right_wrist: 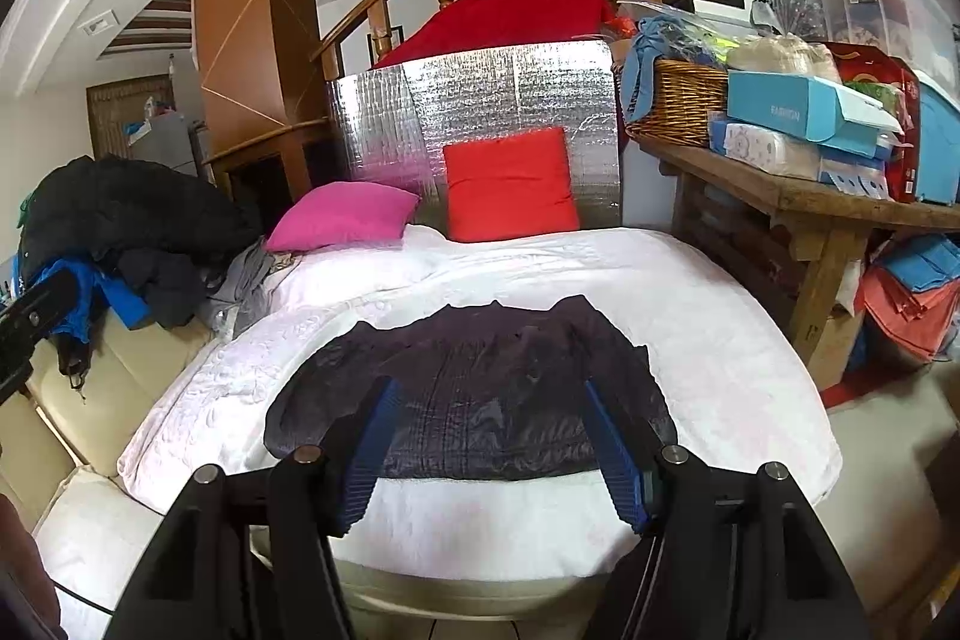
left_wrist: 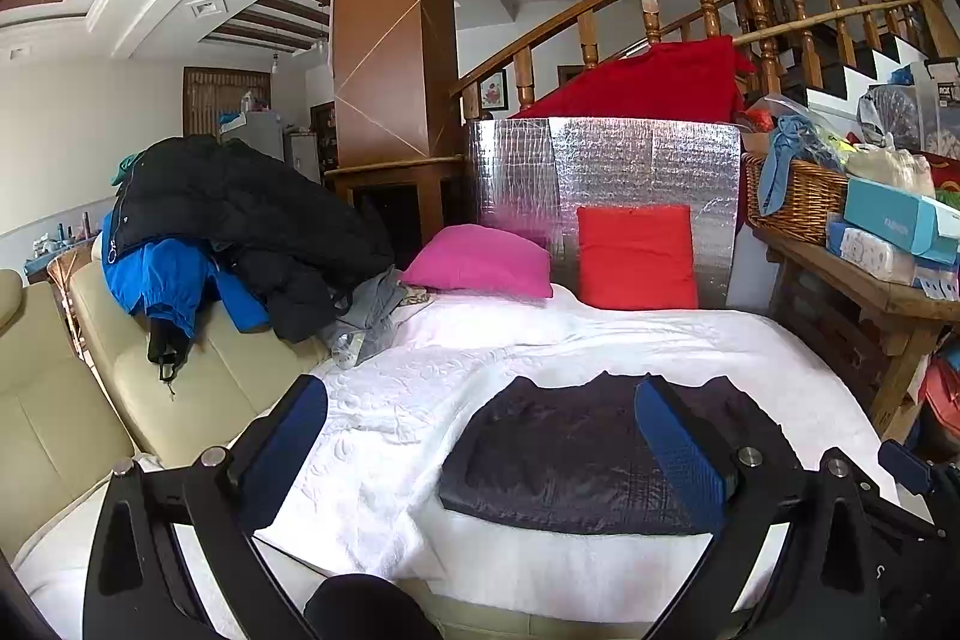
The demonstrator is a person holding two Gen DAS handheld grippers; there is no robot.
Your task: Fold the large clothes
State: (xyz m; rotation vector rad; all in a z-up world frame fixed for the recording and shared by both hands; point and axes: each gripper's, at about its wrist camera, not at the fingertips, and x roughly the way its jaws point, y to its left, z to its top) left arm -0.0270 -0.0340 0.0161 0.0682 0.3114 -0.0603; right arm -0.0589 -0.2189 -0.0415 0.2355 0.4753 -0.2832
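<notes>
White bedding (right_wrist: 690, 328) is carrying a folded dark jacket (right_wrist: 480, 388), lying just beyond the right claw (right_wrist: 489, 451) and the left claw (left_wrist: 480, 451), both gaping wide, gripping nothing.

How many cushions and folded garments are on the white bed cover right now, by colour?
Pink cushion: 1
Red cushion: 1
Dark folded jacket: 1
Total: 3
</notes>
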